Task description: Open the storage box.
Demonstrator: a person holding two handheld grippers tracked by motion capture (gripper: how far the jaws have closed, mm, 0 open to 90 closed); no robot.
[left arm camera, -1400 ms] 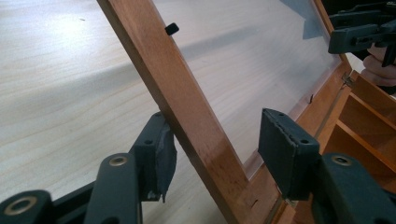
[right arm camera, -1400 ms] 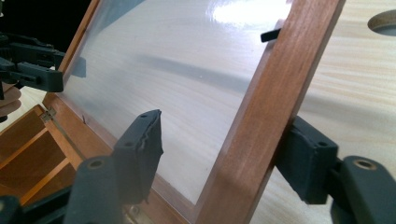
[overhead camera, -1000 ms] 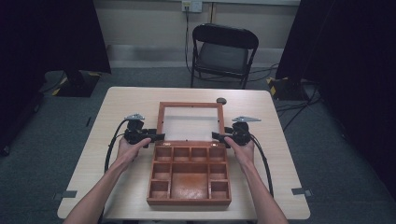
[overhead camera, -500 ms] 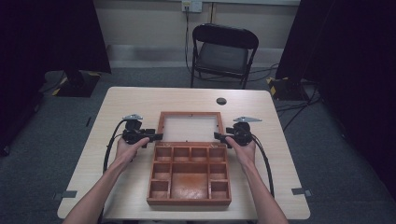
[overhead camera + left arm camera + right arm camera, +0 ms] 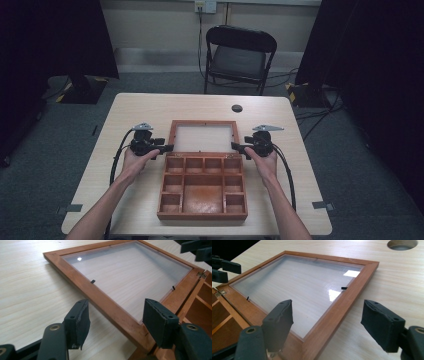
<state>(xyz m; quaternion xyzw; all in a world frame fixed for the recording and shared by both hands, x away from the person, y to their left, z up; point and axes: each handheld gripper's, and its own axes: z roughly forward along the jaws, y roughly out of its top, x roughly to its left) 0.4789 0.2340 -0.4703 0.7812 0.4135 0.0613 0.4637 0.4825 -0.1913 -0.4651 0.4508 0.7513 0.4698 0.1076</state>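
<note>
Lid (image 5: 202, 138) lying flat on counter (image 5: 150, 107), box (image 5: 202, 187) fully open | left gripper (image 5: 113, 323) fingers just opening, straddling frame edge | right gripper (image 5: 332, 327) same, letting go

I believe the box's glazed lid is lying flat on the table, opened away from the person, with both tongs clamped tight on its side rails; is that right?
Not quite. The lid does lie flat on the table, opened away from the person, but neither tongs grip it. In the two gripper views, the left tongs and right tongs straddle the side rails with their jaws clear of the wood, having just been opening.
</note>
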